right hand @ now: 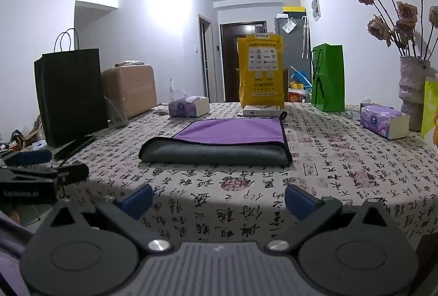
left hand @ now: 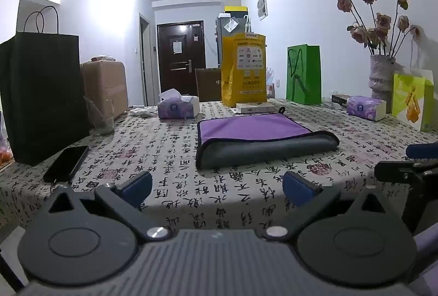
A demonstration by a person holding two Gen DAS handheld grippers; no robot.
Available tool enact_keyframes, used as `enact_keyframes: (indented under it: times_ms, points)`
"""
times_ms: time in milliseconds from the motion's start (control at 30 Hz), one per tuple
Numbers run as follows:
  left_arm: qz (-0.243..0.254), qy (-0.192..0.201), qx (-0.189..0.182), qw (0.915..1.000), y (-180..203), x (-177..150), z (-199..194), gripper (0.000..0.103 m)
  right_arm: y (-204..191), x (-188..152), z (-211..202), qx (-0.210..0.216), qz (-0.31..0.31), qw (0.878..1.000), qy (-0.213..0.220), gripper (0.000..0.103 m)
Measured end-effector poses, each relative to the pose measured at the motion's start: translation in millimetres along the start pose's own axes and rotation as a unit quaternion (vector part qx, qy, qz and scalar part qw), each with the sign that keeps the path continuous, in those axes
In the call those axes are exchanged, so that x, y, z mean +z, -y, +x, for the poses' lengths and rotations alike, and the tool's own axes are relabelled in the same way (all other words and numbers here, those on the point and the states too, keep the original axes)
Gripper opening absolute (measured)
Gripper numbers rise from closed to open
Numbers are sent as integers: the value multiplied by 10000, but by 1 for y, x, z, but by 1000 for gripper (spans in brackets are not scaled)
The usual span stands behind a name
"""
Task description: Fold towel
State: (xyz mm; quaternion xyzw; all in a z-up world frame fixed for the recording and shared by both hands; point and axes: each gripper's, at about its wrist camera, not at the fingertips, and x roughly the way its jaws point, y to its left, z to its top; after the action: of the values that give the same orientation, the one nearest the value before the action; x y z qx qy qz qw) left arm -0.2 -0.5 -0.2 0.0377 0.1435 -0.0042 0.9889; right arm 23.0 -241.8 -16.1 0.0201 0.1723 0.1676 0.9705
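A purple and grey towel (left hand: pixel 254 131) lies folded on the table, purple face up, grey rounded fold toward me; it also shows in the right wrist view (right hand: pixel 227 140). My left gripper (left hand: pixel 217 188) is open and empty, low over the table's near edge, short of the towel. My right gripper (right hand: pixel 219 200) is open and empty, also near the front edge, short of the towel. The right gripper shows at the right edge of the left wrist view (left hand: pixel 416 162); the left gripper shows at the left edge of the right wrist view (right hand: pixel 35 167).
The table wears a calligraphy-print cloth (left hand: pixel 164 159). On it: a black paper bag (left hand: pixel 43 93), a phone (left hand: pixel 67 163), a glass (left hand: pixel 101 118), tissue packs (left hand: pixel 178 106) (right hand: pixel 383 121), a yellow bag (left hand: pixel 243 69), a green bag (left hand: pixel 303 74), a flower vase (left hand: pixel 380 77).
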Motion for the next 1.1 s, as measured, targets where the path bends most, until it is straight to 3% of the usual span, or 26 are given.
enact_keyframes:
  times_ms: [1100]
  points:
    - [27,44,-50,10000,0,3,1,103,-2,3,-1,7,-21,10000,23,103]
